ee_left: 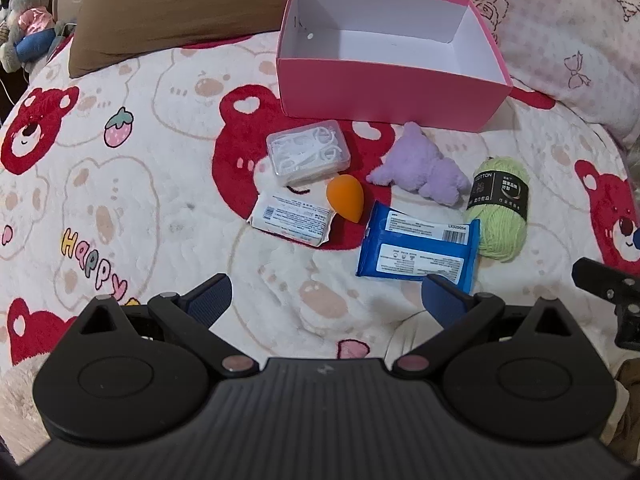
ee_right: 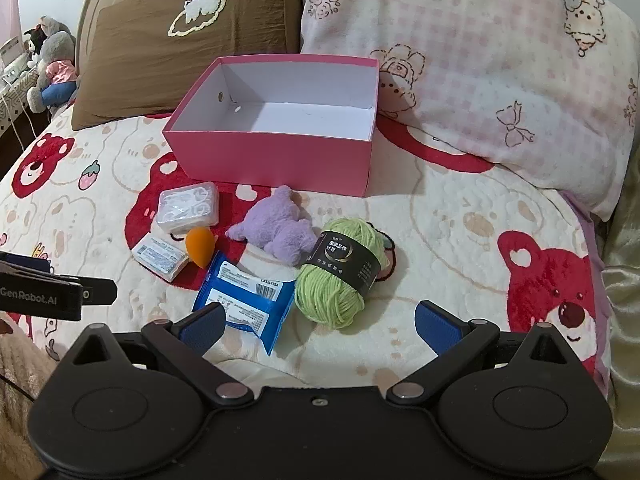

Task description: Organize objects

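Only right view: pillow appliqué (ee_right: 199, 10) | left gripper (ee_left: 326, 296), right gripper (ee_right: 320, 322): jaws apart, empty

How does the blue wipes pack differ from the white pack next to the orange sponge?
The blue wipes pack is larger and glossy blue with a barcode label; the white pack is smaller and plain white. The blue one lies by the green yarn, the white one under the clear box. Both lie flat, label up.

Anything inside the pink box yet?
No. The pink box shows only its bare white floor and walls. Its near wall hides a strip of the floor just behind it, so that strip cannot be checked.
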Motion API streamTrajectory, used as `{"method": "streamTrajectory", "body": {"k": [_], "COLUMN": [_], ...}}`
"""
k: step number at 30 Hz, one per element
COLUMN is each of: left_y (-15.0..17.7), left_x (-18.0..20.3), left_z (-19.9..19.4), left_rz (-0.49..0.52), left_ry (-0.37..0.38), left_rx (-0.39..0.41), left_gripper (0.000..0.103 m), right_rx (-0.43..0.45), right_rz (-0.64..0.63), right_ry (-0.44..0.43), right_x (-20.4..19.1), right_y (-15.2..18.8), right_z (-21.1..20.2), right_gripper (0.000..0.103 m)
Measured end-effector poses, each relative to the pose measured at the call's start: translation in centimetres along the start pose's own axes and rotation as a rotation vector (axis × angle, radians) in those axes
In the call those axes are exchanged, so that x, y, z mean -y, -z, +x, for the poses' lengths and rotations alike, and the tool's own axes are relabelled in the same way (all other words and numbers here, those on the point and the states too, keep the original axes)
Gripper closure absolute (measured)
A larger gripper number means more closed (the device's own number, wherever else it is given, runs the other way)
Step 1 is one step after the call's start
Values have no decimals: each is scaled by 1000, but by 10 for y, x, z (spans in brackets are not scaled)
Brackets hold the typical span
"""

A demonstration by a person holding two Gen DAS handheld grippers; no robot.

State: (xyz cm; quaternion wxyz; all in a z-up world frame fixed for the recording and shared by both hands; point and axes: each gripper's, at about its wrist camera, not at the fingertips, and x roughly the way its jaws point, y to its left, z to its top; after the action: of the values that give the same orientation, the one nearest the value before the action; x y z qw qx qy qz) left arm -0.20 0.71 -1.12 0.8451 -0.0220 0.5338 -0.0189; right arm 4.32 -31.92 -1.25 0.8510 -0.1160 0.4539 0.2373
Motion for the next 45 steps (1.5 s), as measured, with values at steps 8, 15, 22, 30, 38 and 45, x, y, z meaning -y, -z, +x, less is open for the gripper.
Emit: {"method": "streamTrajectory", "body": {"k": [8, 15, 22, 30, 38, 45], "left_y": [1, 2, 2, 2, 3, 3], "left_x": [-6, -7, -6, -4, -2, -1], "left_z": [3, 9, 9, 9, 9, 9], "left_rz": [-48, -55, -54, -57, -59, -58], "left_ry": [-7, -21, -17, -16, -15, -14], "left_rx": [-8, -24, -29, -30, -30, -28], "left_gripper": [0, 0, 0, 0, 0, 0], "right_rx": [-6, -33, -36, -39, -39, -37], "right_rz": [7, 25, 20, 14, 7, 6], "right_ry": [3, -1, -2, 0, 6, 8], "right_x": [1, 4, 3, 2, 0, 0], "right_y": [0, 3, 3, 2, 3, 4], "right_z": [3, 14, 16, 16, 17, 17], "right_gripper": [1, 1, 1, 1, 1, 1]}}
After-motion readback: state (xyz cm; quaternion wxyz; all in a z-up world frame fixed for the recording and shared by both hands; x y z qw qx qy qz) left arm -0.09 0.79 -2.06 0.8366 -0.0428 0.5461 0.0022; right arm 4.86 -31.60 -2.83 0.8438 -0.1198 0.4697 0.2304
